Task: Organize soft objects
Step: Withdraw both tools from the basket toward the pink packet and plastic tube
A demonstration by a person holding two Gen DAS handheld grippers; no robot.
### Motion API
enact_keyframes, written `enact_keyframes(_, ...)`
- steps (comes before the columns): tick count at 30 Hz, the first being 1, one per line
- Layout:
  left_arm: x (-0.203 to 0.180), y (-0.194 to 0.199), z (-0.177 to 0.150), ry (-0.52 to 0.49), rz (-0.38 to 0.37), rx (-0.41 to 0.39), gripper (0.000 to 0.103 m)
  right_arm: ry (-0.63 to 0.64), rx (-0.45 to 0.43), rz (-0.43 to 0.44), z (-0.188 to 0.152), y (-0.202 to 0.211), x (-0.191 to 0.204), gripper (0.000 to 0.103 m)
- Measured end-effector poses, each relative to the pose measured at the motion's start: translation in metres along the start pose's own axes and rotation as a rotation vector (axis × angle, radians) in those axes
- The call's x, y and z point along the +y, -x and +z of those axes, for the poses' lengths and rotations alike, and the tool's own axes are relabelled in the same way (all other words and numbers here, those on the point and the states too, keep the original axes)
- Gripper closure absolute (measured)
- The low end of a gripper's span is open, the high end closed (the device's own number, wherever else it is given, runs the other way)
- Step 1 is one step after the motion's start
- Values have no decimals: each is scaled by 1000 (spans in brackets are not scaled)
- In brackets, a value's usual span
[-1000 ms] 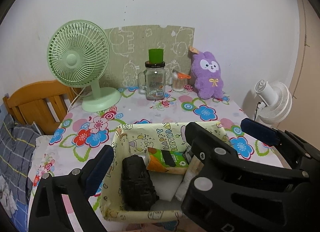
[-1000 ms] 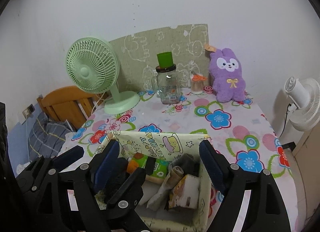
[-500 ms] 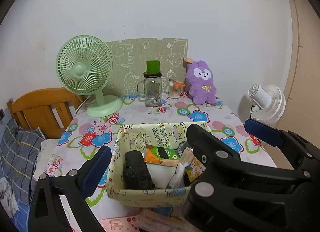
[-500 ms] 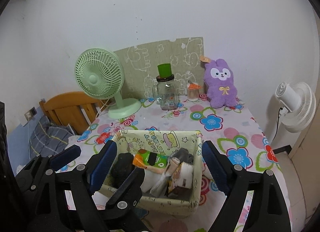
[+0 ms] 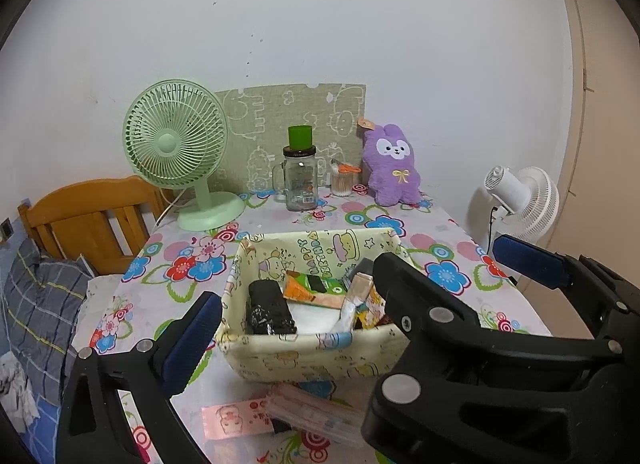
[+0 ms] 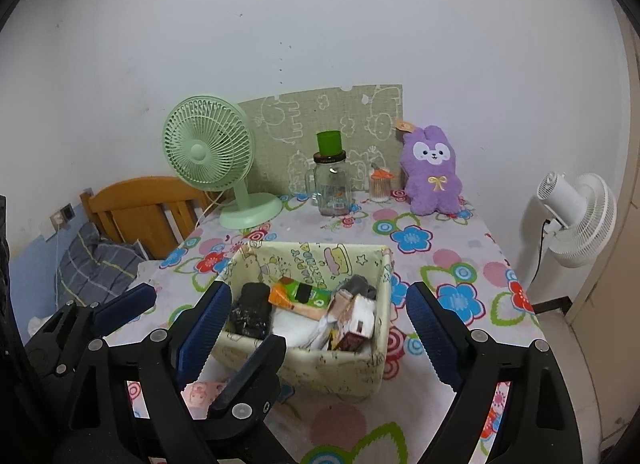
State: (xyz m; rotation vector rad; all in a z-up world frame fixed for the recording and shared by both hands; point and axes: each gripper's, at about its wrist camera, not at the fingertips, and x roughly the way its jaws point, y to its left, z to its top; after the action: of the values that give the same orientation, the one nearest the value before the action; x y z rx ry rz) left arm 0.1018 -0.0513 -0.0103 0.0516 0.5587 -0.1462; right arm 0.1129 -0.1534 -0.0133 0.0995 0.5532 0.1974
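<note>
2 grippers hover before the fabric basket point(image 6: 332, 368) on the floral table point(image 6: 452, 264); we see the left gripper point(image 5: 356, 292) spread wide, holding nothing. Right gripper point(image 6: 316, 328) jaws are opening, empty, basket framed beyond them, soft items piled inside.

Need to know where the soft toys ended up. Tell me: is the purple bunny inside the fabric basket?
No, the purple bunny sits upright at the back of the table against the wall, well behind the fabric basket.
</note>
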Motion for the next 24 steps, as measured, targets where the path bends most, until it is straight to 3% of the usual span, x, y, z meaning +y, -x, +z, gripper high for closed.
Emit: enact_keyframes(24, -4, 13, -50, -27, -32, 40, 0, 4, 49, -34, -54, 13, 6, 8)
